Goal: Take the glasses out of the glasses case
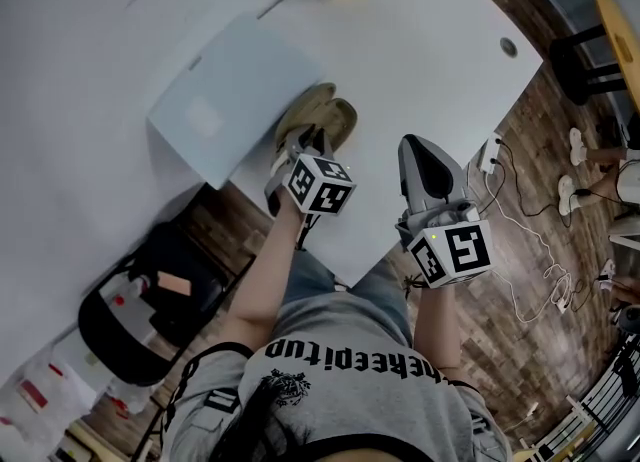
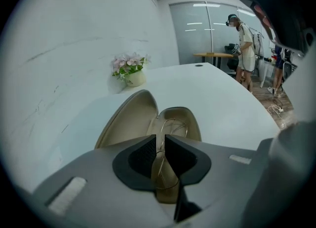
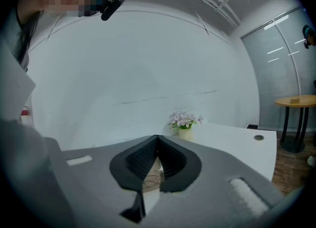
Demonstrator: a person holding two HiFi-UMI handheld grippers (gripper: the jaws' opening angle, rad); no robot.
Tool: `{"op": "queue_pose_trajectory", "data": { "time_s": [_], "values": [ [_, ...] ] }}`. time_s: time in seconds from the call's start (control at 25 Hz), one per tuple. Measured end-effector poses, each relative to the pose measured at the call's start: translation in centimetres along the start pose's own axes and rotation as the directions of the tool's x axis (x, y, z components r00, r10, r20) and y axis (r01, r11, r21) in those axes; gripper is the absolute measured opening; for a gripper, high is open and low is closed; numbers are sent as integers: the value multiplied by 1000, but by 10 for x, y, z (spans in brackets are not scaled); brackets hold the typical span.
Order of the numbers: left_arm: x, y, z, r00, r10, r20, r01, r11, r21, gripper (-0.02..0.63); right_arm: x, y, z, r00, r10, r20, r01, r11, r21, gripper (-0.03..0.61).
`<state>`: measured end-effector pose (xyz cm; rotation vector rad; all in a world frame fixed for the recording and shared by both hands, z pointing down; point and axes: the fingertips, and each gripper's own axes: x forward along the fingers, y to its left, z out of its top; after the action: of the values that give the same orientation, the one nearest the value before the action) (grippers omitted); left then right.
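The person's grey shirt [image 1: 340, 390] reads "keepitup", upside down.

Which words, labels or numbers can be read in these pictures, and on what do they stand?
"keepitup": on the person's grey shirt, upside down in the head view; neighbouring letters unclear.
Red print on the white bags: too small to read.
Nothing readable in either gripper view.

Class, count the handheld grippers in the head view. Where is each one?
2. The left gripper is at the open glasses case on the white table, jaws on the glasses. The right gripper hangs to its right, shut, near the table's edge.
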<state>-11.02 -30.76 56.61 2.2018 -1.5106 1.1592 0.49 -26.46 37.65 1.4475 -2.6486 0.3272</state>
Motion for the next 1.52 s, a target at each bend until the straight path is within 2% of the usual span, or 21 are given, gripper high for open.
{"op": "queue_pose_trajectory", "data": {
  "time_s": [0.24, 0.56, 1.0, 1.52],
  "values": [
    [7, -4, -6, 998, -26, -55, 29, 998, 50, 80, -6, -7, 2, 1000, -2, 6, 2, 1000, 2, 3],
    [14, -5, -8, 996, -27, -88, 33, 997, 68, 92, -7, -10, 2, 1000, 8, 7, -8, 1000, 3, 3],
    [17, -4, -6, 995, -89, -50, 88, 996, -26, 63, -6, -12, 5, 1000, 12, 13, -12, 1000, 5, 3],
    [17, -1, -6, 994, -90, -57, 87, 995, -50, 37, -7, -12, 10, 1000, 12, 26, -12, 1000, 4, 3]
  ]
}}
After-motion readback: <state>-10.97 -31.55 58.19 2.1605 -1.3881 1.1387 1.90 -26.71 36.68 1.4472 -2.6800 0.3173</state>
